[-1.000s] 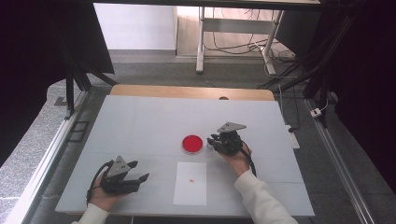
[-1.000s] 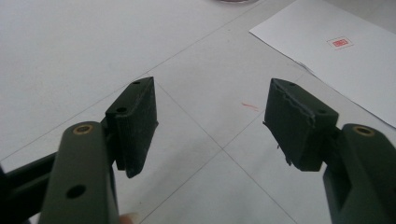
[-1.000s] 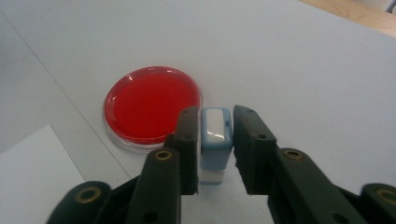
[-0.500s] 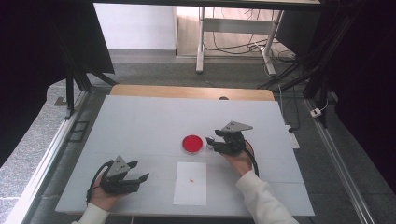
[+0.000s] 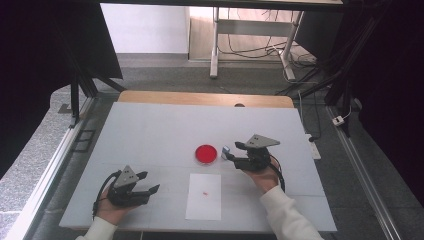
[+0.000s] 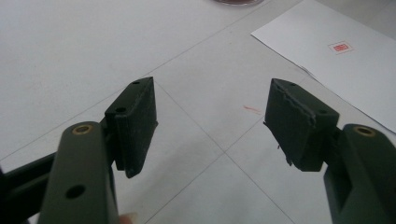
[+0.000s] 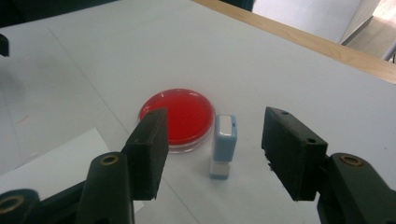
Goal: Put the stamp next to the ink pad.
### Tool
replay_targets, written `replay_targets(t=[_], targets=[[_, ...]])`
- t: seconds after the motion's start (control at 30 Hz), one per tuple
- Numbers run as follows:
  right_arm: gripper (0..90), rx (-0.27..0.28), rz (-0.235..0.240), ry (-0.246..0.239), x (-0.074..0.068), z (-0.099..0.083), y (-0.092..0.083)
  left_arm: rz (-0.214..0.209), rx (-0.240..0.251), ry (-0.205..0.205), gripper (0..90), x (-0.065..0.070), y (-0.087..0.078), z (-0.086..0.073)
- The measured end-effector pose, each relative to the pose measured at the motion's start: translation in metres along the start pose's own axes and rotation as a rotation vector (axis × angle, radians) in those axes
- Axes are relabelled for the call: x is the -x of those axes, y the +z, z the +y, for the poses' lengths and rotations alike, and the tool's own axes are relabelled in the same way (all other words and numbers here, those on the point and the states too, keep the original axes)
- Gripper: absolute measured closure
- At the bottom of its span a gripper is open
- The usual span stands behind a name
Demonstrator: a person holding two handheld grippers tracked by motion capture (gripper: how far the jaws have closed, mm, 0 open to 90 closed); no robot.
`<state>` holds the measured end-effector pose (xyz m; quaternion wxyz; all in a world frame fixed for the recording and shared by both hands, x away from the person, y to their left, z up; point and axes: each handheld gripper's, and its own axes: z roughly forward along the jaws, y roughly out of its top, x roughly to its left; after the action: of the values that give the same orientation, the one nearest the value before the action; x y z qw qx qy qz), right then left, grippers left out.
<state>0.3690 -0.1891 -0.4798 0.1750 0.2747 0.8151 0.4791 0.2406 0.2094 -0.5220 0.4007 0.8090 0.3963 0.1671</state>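
1. Your right gripper [image 7: 212, 154] has just been opening; its jaws stand apart around the small blue-and-white plastic stamp [image 7: 224, 144], not pressing it.
2. The stamp stands upright beside the round red ink pad [image 7: 180, 116].
3. Releasing seems done; next, draw back clear.
4. Your left gripper [image 6: 210, 126] rests open, holding nothing.

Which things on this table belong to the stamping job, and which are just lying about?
In the job:
- blue stamp, upright between the right gripper's opened jaws, untouched
- red ink pad
- white sheet bearing a red mark

Lying about:
- left gripper, open, idle
- white block at the table's right edge
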Motion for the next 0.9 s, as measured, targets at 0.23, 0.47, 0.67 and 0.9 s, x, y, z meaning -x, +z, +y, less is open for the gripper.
replay_targets(t=[0.23, 0.47, 0.67, 0.9], targets=[[40.9, 0.006, -0.011, 0.0, -0.002, -0.011, -0.023, 0.002, 0.003, -0.003, 33.4, -0.001, 0.0, 0.0], [40.7, 0.033, -0.058, -0.011, -0.001, -0.035, -0.06, -0.003, -0.001, -0.002, 33.3, -0.002, 0.002, 0.001], [40.1, 0.029, -0.091, -0.002, 0.002, -0.062, -0.088, -0.007, -0.003, 0.005, 33.3, -0.003, 0.004, 0.0], [40.5, -0.004, -0.093, -0.007, 0.003, -0.084, -0.107, 0.0, -0.005, 0.002, 33.4, -0.004, 0.004, 0.0]])
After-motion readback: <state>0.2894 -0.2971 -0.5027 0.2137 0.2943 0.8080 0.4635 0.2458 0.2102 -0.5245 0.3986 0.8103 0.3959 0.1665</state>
